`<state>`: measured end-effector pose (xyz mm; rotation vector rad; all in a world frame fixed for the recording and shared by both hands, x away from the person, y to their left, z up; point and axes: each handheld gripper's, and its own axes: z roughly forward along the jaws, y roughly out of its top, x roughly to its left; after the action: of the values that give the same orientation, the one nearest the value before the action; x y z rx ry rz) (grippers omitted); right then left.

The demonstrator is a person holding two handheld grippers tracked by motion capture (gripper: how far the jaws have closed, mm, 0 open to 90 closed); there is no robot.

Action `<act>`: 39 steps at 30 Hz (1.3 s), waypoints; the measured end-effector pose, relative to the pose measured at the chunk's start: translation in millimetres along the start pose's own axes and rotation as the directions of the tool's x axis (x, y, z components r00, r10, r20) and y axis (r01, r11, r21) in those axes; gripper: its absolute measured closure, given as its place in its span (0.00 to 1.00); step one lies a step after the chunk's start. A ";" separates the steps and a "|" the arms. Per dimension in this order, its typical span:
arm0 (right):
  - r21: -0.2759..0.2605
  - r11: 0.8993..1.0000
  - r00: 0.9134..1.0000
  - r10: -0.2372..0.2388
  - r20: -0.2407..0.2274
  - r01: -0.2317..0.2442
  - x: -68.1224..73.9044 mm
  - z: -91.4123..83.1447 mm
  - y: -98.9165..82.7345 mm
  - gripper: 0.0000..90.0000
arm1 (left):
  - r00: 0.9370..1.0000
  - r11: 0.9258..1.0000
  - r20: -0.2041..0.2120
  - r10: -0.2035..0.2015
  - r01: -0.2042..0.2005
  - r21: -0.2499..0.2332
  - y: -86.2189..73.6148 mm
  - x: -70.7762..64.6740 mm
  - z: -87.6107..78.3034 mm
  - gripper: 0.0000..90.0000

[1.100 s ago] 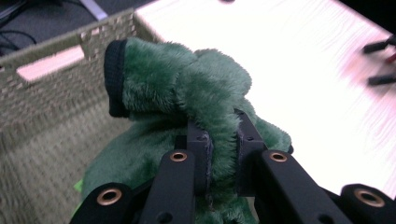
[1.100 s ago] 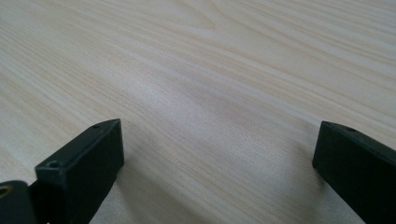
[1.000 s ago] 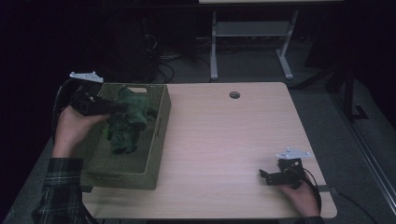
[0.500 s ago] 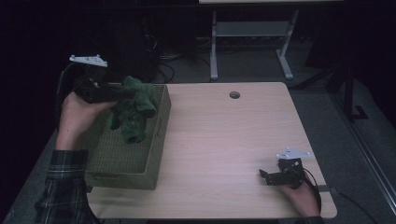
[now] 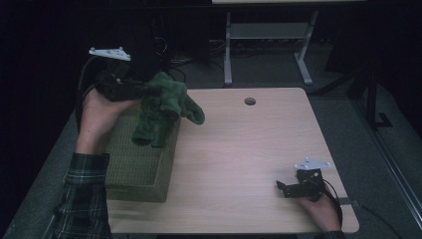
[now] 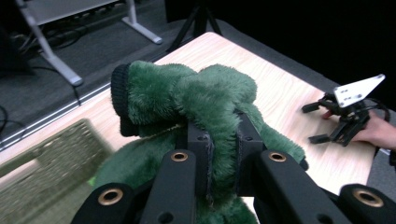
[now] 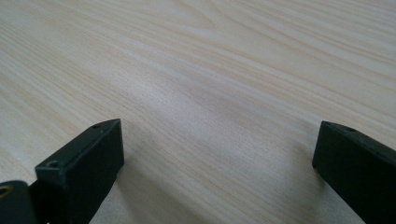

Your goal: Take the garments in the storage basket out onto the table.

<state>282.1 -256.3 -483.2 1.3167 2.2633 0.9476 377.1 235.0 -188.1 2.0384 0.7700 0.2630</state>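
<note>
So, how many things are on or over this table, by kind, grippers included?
Green plush toy: 1, held over the basket
Woven basket: 1, on the table
Grippers: 2, left gripper shut on the toy, right gripper open near the table's edge
Total: 4

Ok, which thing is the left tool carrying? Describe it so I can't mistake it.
Start at the wooden table and go to its left edge, where an olive woven basket sits. Above the basket's far end, the left tool is clamped on a green plush toy. It is the only furry item, dangling limp in the air, touching neither basket nor table.
</note>
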 end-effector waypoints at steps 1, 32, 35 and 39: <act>0.000 1.000 1.000 0.000 0.000 0.000 0.0 0.0 0.0 0.02 | 1.000 1.000 0.004 0.004 -0.003 -0.002 1.4 -2.2 4.0 0.90; 0.002 1.000 1.000 0.008 -0.001 -0.008 0.5 -0.1 0.1 0.02 | 0.980 0.996 0.180 0.081 -0.087 0.026 10.3 -85.9 141.8 0.89; 0.002 1.000 1.000 0.008 0.000 -0.008 0.4 -0.3 0.1 0.02 | 0.978 0.996 0.193 0.078 -0.083 0.022 6.1 -91.8 152.5 0.90; 0.002 1.000 1.000 0.008 0.000 -0.008 0.4 -0.2 0.1 0.02 | 0.975 0.996 0.208 0.076 -0.084 0.027 -1.2 -99.7 166.6 0.90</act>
<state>281.8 -256.0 -482.9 1.3277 2.2609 0.9482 375.4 59.8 -271.8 2.0936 0.5682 0.0812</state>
